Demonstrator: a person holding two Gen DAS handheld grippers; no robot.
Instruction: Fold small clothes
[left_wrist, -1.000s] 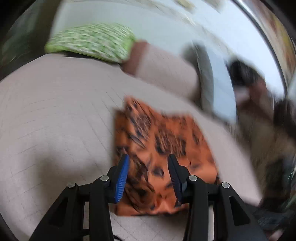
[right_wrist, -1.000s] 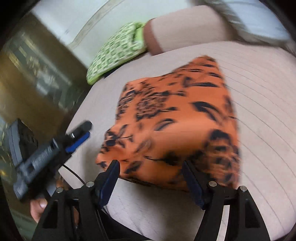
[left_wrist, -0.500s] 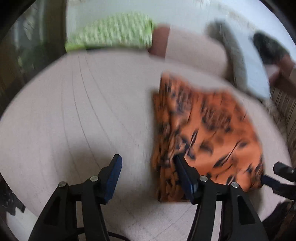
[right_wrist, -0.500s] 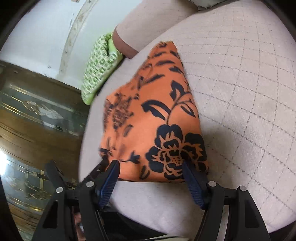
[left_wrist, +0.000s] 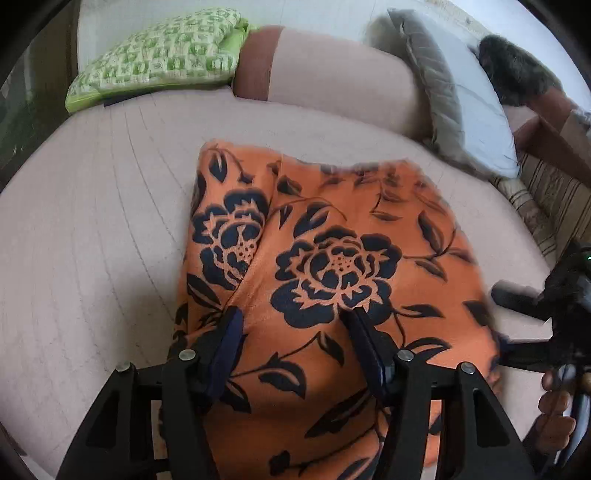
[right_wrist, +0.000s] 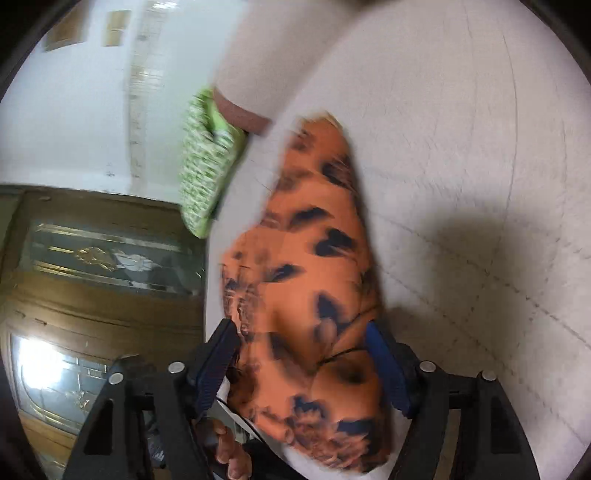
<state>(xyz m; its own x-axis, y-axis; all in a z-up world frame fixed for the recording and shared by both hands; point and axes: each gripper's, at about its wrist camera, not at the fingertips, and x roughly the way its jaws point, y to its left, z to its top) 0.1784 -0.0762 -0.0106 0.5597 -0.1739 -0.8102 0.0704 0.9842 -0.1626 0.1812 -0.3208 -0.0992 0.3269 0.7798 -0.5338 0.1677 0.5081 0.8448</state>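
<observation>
An orange garment with a black flower print (left_wrist: 332, 258) lies folded on the quilted beige sofa seat (left_wrist: 92, 229). My left gripper (left_wrist: 291, 325) is open and hovers over the garment's near part, fingers straddling the cloth. My right gripper (right_wrist: 303, 343) is also open over the garment's near end (right_wrist: 314, 266), its view rolled sideways and blurred. The right gripper also shows in the left wrist view at the right edge (left_wrist: 535, 295), beside the garment. I cannot tell whether either gripper touches the cloth.
A green patterned cushion (left_wrist: 159, 62) lies at the back left, a beige bolster (left_wrist: 332, 88) behind the garment, a grey-and-white pillow (left_wrist: 461, 99) and a dark furry cushion (left_wrist: 517, 70) at the back right. A wooden cabinet (right_wrist: 92, 277) stands past the sofa's edge.
My left gripper has moved right from the bare seat to over the garment. My right gripper has rolled further sideways and come closer over the garment's end. Both stayed open.
</observation>
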